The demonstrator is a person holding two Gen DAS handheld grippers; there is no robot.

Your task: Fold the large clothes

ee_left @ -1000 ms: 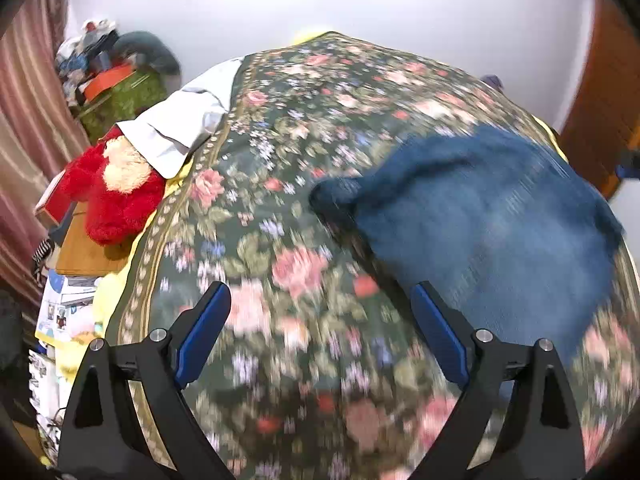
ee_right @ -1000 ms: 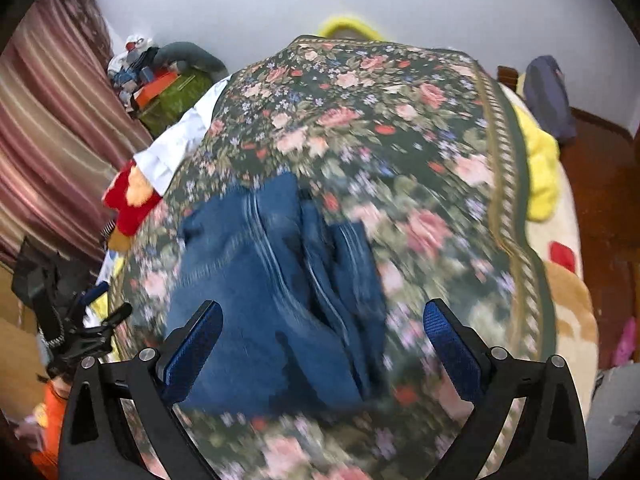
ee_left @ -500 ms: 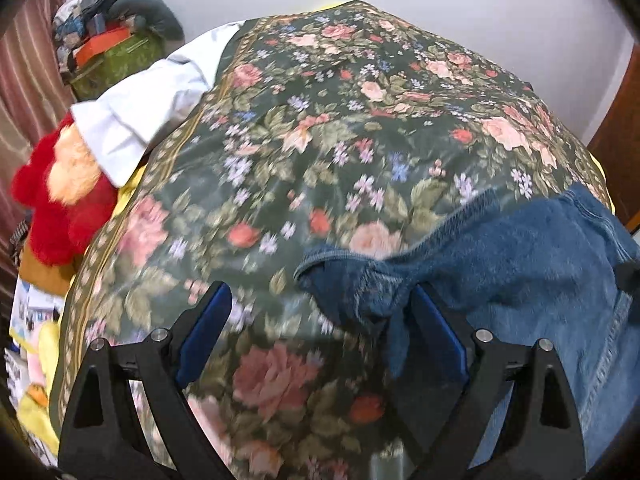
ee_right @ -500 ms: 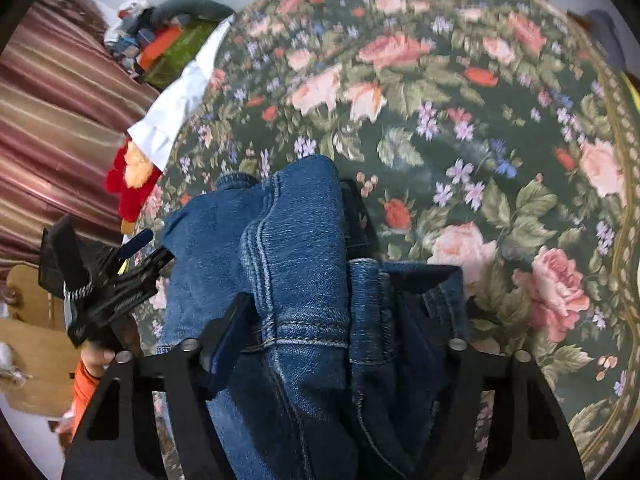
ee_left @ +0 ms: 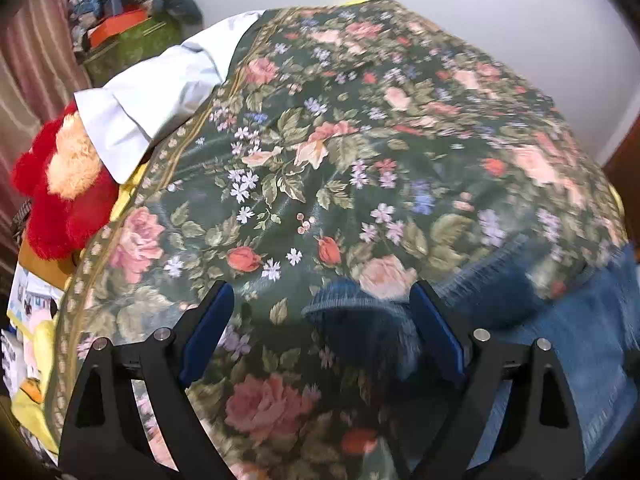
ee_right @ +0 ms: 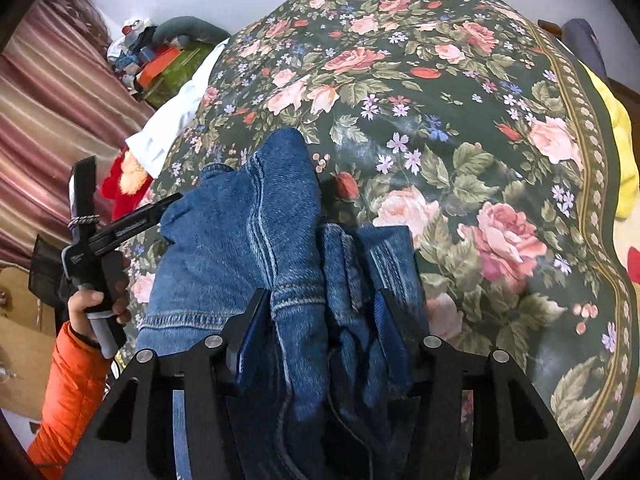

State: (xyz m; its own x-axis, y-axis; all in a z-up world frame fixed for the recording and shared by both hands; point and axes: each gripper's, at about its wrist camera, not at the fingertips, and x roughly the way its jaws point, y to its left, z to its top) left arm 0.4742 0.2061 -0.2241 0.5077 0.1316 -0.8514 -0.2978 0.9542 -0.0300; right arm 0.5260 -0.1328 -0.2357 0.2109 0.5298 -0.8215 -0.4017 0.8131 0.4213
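Note:
Blue jeans (ee_right: 248, 220) lie folded lengthwise on a dark floral bedspread (ee_right: 440, 120). My right gripper (ee_right: 322, 300) points down at their near end. Its jaws are closing, and the pads press on a bunched ridge of denim between them. In the left wrist view the jeans (ee_left: 560, 340) fill the lower right, blurred. One denim corner (ee_left: 352, 304) lies between the fingers of my open left gripper (ee_left: 320, 292), close to the right finger and not pinched. The right wrist view shows that left gripper (ee_right: 132, 188) at the jeans' left edge, held by a hand (ee_right: 92, 300) in an orange sleeve (ee_right: 68, 380).
A red plush toy (ee_left: 60, 200) and a white pillow (ee_left: 160, 92) sit at the bed's left edge. Behind them are a green box with clutter (ee_left: 128, 40) and a striped curtain (ee_right: 48, 100). A yellow blanket (ee_right: 616, 140) hangs off the right side.
My right gripper came down onto the jeans and its jaws narrowed around the bunched denim. My left gripper moved up to the jeans' edge, so a denim corner now lies between its fingers.

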